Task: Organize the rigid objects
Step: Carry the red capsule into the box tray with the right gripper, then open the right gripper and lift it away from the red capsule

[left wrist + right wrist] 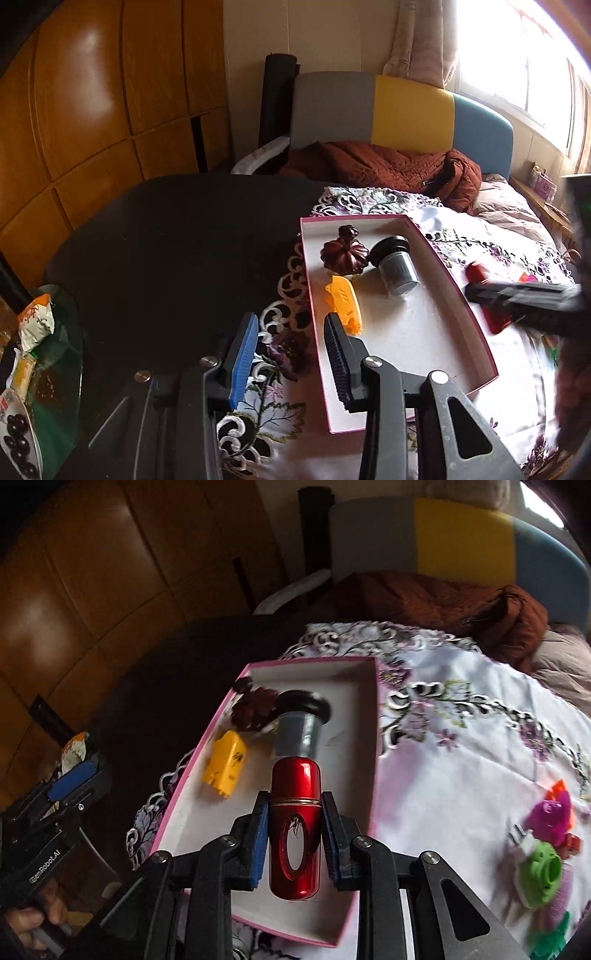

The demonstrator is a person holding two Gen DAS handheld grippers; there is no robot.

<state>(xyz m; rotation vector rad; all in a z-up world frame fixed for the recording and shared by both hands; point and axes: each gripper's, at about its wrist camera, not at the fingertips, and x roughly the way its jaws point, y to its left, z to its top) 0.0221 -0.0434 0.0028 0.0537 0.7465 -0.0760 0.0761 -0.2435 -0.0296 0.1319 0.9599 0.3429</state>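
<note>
A pink-rimmed white box (458, 291) (369, 709) lies on a flowered cloth. In it lie a dark red pumpkin-shaped piece (343, 254) (255, 709), a grey jar with a black lid (397, 269) (299, 731) on its side, and a yellow block (345, 301) (225, 764). My right gripper (295, 808) is shut on a red metal capsule (295, 812) (478, 271) and holds it above the box's near half. My left gripper (291, 336) is open and empty over the box's left rim; it also shows in the right wrist view (70, 782).
The cloth (480, 236) (461, 760) covers a dark round table (166, 258). Small colourful plastic toys (543, 845) lie on the cloth right of the box. A glass side table with snacks (33, 332) stands at left. A chair with a rust jacket (388, 166) stands behind.
</note>
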